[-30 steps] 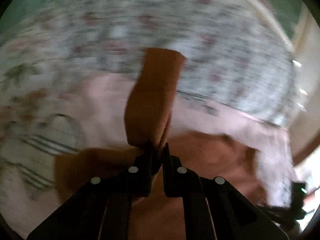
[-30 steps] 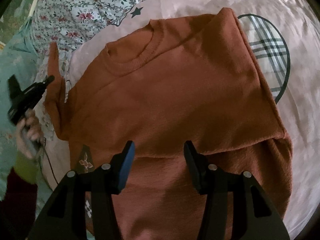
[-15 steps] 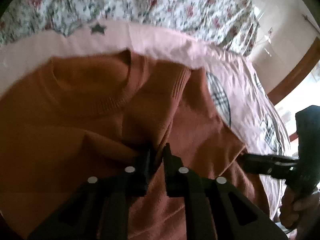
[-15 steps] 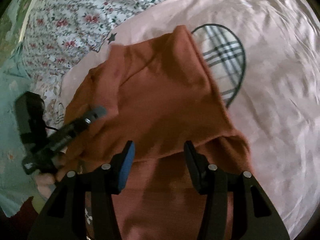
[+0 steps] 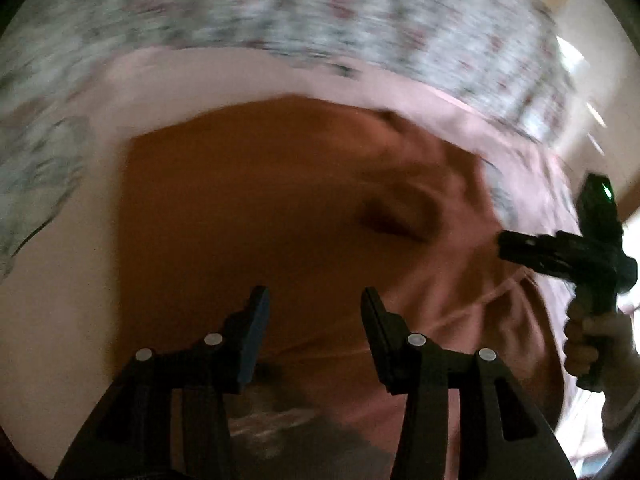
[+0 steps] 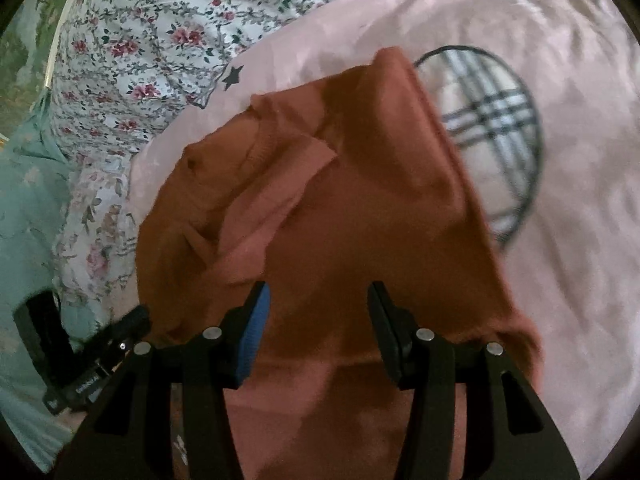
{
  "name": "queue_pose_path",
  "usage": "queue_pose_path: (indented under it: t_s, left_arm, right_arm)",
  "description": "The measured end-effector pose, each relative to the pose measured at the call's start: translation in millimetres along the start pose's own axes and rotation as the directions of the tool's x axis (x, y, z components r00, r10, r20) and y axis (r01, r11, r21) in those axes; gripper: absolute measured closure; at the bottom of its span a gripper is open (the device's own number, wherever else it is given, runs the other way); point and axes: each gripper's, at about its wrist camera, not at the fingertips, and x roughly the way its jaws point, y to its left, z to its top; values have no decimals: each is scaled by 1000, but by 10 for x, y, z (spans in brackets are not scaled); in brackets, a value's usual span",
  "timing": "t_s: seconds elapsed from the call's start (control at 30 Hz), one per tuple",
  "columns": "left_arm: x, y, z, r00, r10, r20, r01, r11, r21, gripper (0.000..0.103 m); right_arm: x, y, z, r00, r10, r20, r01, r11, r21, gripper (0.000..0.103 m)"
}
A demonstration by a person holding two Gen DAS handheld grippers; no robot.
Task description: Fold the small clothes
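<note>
A small rust-orange knit sweater (image 6: pixel 352 208) lies on a pink sheet, with one sleeve (image 6: pixel 276 196) folded across its front near the neckline. My right gripper (image 6: pixel 316 300) is open and empty, just above the sweater's lower part. In the left wrist view, which is blurred, the sweater (image 5: pixel 248 216) fills the middle and my left gripper (image 5: pixel 314 304) is open and empty above it. The right gripper shows there at the right edge (image 5: pixel 560 248), and the left gripper shows at the lower left of the right wrist view (image 6: pixel 100 352).
The pink sheet (image 6: pixel 560 240) has a round plaid patch (image 6: pixel 488 116) and a black star (image 6: pixel 233 75). A floral quilt (image 6: pixel 160 40) lies beyond the sweater, and teal fabric (image 6: pixel 24 200) at the left. The bed edge and a wooden floor strip show at right (image 5: pixel 624 216).
My left gripper has opened and let go of the sleeve, which now lies folded over the sweater's front. It has pulled back to the left. My right gripper stays open.
</note>
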Motion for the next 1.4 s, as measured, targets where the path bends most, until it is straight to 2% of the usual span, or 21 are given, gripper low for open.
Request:
queue_pose_path:
  t_s: [0.13,0.2,0.37,0.43,0.47,0.57,0.7,0.77,0.87,0.97,1.07,1.13,1.17,1.2,1.27,1.33,1.4]
  left_arm:
    - [-75,522,-57,994,110,6,-108,985,-132,55]
    - [-72,718,-70,989,145,1,-143,974,-178,55]
    - [9,946,-85,986,163,-35,-166,964,-207,55]
    - [84,968,-109,984,168,-56,-176,964,-199,55]
    - [118,966,-116,984,166,-65,-176,965,-196,55]
    - [197,963,-134,982,167,-83,-180,965,-189,55]
    - [210,959,-158,986,146,-84,-161,966,-203,53]
    - [223,943,-174,987,136,-89,-152,968,-202,52]
    - [246,896,-176,985,142,-97,-157,971,-178,53]
    - [239,878,-139,987,126,-103,-143,974,-175,53]
    - [162,921,-89,990,110,-87,-125,975,-183,52]
    - [134,956,-13,992,99,-72,-111,975,-192,49]
    - [130,981,6,992,99,-72,-111,975,-194,48]
    - [154,994,57,992,100,-76,-113,975,-194,48]
    - [238,1025,169,991,99,-88,-115,974,-197,48]
    - [310,1058,263,990,103,-95,-121,970,-212,48]
    - [349,1097,305,992,87,-94,-107,966,-235,47]
  right_arm:
    - [322,103,133,999,34,-30,-34,999,7,55]
    - [487,114,210,997,46,-55,-45,999,25,63]
    - [680,180,376,996,67,-53,-64,996,59,68]
    - [733,213,423,996,61,-64,-58,997,50,83]
    - [746,222,436,996,54,-69,-51,998,44,96]
    - [543,275,449,999,40,-12,-39,999,22,96]
    - [-65,241,304,990,53,133,-55,998,18,97]
    - [-153,161,174,991,9,130,-12,1000,28,97]
    - [-59,-15,-66,997,-70,38,69,997,23,97]
    - [-22,-193,-188,991,-137,-14,137,989,50,97]
    - [-179,-309,-151,990,-135,44,131,988,83,96]
    - [-315,-330,-27,982,-155,113,147,986,73,95]
    - [-347,-327,47,979,-157,130,150,987,62,89]
    - [-345,-327,150,978,-162,135,157,987,46,77]
    - [-275,-321,303,975,-171,142,171,985,15,61]
    - [-118,-308,429,977,-175,121,178,984,-15,61]
    - [73,-287,475,983,-174,65,177,983,-40,61]
